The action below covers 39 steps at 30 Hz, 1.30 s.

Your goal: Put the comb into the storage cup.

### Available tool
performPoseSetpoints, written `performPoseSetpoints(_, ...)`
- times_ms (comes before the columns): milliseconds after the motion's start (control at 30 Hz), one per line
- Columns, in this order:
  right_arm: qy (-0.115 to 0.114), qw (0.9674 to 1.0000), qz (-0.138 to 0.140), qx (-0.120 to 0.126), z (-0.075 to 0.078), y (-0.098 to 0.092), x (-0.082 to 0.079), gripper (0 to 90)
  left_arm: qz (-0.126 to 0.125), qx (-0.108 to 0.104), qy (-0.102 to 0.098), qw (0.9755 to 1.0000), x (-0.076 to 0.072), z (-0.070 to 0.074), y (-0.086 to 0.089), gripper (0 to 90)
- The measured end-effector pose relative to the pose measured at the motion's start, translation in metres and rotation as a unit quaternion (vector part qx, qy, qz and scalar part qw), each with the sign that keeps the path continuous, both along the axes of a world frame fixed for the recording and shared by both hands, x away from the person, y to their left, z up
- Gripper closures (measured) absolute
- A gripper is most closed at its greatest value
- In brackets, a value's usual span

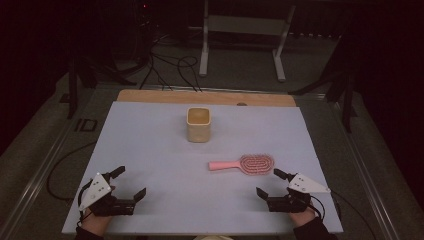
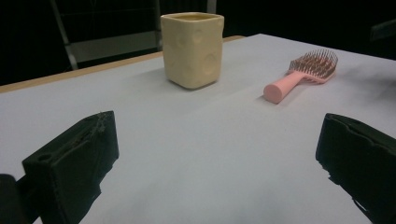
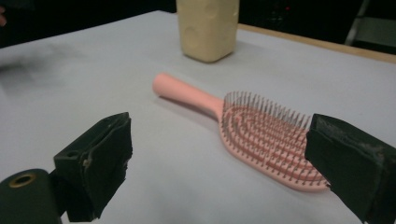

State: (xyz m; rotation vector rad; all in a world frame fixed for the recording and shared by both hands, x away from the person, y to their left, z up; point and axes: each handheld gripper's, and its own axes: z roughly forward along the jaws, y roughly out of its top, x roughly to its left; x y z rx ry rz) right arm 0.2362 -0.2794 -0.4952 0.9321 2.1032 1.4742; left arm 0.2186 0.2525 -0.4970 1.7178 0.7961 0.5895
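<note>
A square-sided cream plastic cup (image 1: 199, 125) stands upright on the pale sheet-covered table (image 1: 150, 150), toward its far middle. A pink plastic hairbrush (image 1: 243, 164) lies flat nearer the person and to the right of the cup, well apart from it, bristles up, handle pointing left. The left gripper (image 1: 131, 183) sits at the near left corner; the right gripper (image 1: 269, 183) sits near right, just before the brush head.

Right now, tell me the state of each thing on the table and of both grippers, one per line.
hairbrush: lying flat on the table, bristles up, handle pointing toward the left gripper's side, untouched.
cup: upright, open top, standing apart from the hairbrush; contents cannot be told.
left gripper: open, holding nothing, low over the table.
right gripper: open, holding nothing, just short of the hairbrush head.
</note>
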Motion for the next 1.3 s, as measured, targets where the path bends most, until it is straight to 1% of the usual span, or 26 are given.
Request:
performPoseSetpoints(233,0.005,0.9999,0.009,-0.008,-0.001,0.001,-0.002,7.2,-0.003,-0.001,0.002,1.0000,0.002,0.000,-0.002,0.1)
performPoseSetpoints(267,0.006,0.9999,0.009,-0.005,-0.001,0.001,-0.003,7.2,-0.002,0.001,0.001,1.0000,0.002,0.000,-0.002,0.1)
performPoseSetpoints(333,0.006,0.9999,0.010,-0.004,0.001,0.001,-0.004,7.5,-0.001,-0.001,0.002,1.0000,0.002,0.000,-0.002,0.1)
performPoseSetpoints(367,0.001,1.0000,0.006,-0.006,0.002,0.001,-0.005,7.6,-0.002,-0.001,0.001,1.0000,0.002,0.000,-0.002,0.1)
performPoseSetpoints(400,0.000,1.0000,0.008,-0.003,0.003,0.000,-0.005,7.5,-0.001,-0.002,0.002,1.0000,0.003,0.000,-0.002,0.1)
performPoseSetpoints(500,0.002,1.0000,0.005,0.001,0.006,0.000,-0.006,7.5,0.000,-0.006,0.001,1.0000,0.004,0.000,-0.001,0.1)
performPoseSetpoints(567,0.001,1.0000,0.004,-0.001,0.007,0.001,-0.007,7.5,-0.001,-0.009,0.002,1.0000,0.003,0.000,-0.001,0.1)
performPoseSetpoints(600,0.001,1.0000,0.006,-0.003,0.007,0.001,-0.007,7.5,-0.001,-0.006,0.001,1.0000,0.003,0.000,-0.001,0.1)
performPoseSetpoints(700,0.009,0.9999,0.010,-0.001,0.008,0.002,-0.006,7.5,-0.002,-0.004,-0.001,1.0000,0.001,0.001,0.000,0.1)
performPoseSetpoints(733,0.010,0.9999,0.010,-0.003,0.009,0.002,-0.007,7.5,-0.003,-0.007,-0.001,1.0000,0.001,0.000,0.000,0.1)
performPoseSetpoints(800,0.006,0.9999,0.010,-0.008,0.011,0.004,-0.007,7.5,-0.001,-0.010,0.000,1.0000,0.000,0.000,0.001,0.1)
performPoseSetpoints(900,0.009,0.9998,0.015,-0.008,0.012,0.005,-0.007,7.5,0.000,-0.008,-0.001,1.0000,0.000,0.001,0.002,0.1)
performPoseSetpoints(933,0.011,0.9996,0.024,-0.005,0.013,0.007,-0.007,7.5,-0.001,-0.011,-0.002,0.9999,0.000,0.001,0.002,0.1)
performPoseSetpoints(1167,0.014,0.9990,0.038,-0.021,0.021,0.011,-0.010,7.5,-0.004,-0.010,-0.001,0.9999,0.001,0.001,0.000,0.1)
performPoseSetpoints(1200,0.013,0.9987,0.042,-0.024,0.025,0.013,-0.012,7.5,-0.006,-0.008,-0.001,1.0000,0.001,0.001,0.000,0.1)
performPoseSetpoints(1233,0.013,0.9987,0.042,-0.024,0.025,0.013,-0.012,7.5,-0.006,-0.008,-0.001,1.0000,0.001,0.001,0.000,0.1)
performPoseSetpoints(1267,0.016,0.9985,0.048,-0.019,0.031,0.015,-0.014,7.5,-0.008,-0.008,0.000,0.9999,0.001,0.001,-0.001,0.1)
performPoseSetpoints(1300,0.013,0.9985,0.049,-0.019,0.033,0.017,-0.015,7.5,-0.009,-0.006,0.000,0.9999,0.001,0.001,-0.001,0.1)
